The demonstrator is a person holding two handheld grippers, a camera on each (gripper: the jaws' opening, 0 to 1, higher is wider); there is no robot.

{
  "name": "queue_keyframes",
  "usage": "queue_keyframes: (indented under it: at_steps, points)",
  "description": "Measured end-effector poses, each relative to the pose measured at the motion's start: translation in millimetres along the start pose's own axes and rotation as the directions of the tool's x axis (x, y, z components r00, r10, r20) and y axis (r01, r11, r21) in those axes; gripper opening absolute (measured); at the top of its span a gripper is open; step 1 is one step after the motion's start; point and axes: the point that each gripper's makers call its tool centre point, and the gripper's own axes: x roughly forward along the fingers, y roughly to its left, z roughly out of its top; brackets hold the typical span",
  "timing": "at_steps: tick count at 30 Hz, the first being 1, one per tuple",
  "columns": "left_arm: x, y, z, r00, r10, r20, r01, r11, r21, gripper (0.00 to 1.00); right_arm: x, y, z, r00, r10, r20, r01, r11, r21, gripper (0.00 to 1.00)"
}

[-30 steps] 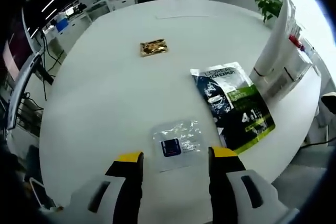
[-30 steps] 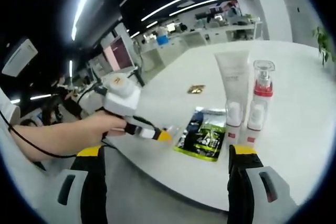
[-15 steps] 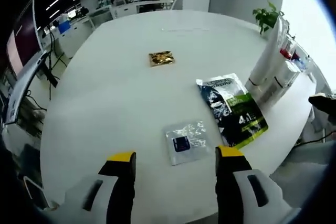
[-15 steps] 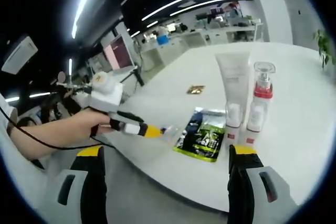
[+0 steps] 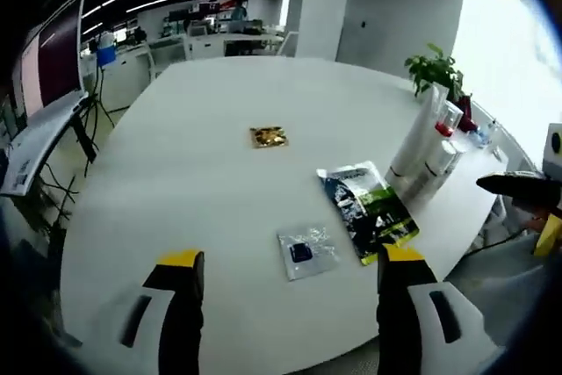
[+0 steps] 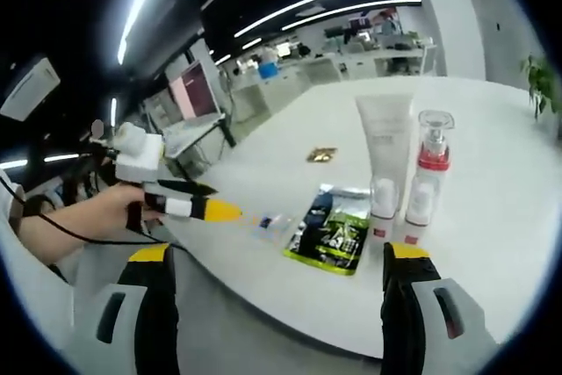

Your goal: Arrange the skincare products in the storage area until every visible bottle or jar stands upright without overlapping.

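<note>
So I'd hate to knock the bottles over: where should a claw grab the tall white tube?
Probably around the middle of the tall white tube, above the two small bottles in front of it. It stands upright on its cap and widens toward a flat crimped top, so close across the rounder lower-middle body, coming level from its open side, away from the pump bottle.

You have a round white table (image 5: 176,182) in front of you. Toward its middle lies a small gold sachet (image 5: 268,136). Near the edge closest to you lies a clear sachet with a dark label (image 5: 306,251), and just beside it a dark-and-green sachet (image 5: 369,209). By the edge past that stand a white tube (image 6: 385,142), a red-collared pump bottle (image 6: 433,148) and two small white bottles (image 6: 383,208), all upright.
</note>
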Motion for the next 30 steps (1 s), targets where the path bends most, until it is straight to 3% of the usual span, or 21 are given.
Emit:
queue_keyframes:
  at_steps: [7, 11, 13, 14, 23, 30]
  points:
    - [-23, -0.1, -2.3, 1.0, -0.019, 0.018, 0.018, 0.998, 0.056, 0.87, 1, 0, -0.6, 1.0, -0.001, -0.001, 0.001, 1.0, 0.008, 0.97]
    - [-32, 1.6, -1.5, 0.998, -0.048, 0.026, 0.047, 0.998, 0.04, 0.93, 0, -1, -2.0, 1.0, -0.003, -0.007, 0.003, 1.0, -0.008, 0.97]
    - [-36, 6.8, -0.9, 0.999, -0.031, 0.031, 0.029, 0.998, 0.054, 0.92, 1, -2, -2.8, 1.0, -0.003, -0.013, 0.003, 1.0, -0.009, 0.97]
    - [-38, 13.1, 0.0, 0.999, -0.019, 0.036, 0.015, 0.995, 0.098, 0.93, 1, -2, -3.3, 1.0, -0.003, -0.015, 0.003, 1.0, -0.007, 0.97]
    - [-38, 10.5, -7.3, 0.994, -0.105, 0.016, 0.103, 0.991, 0.091, 0.99, 0, -7, -2.5, 0.999, -0.042, -0.009, 0.041, 0.999, -0.013, 0.97]
    - [-40, 11.0, -1.5, 0.995, -0.086, 0.043, 0.082, 0.994, 0.078, 0.99, -3, -15, 1.3, 0.997, -0.079, 0.016, 0.079, 0.997, 0.007, 0.97]
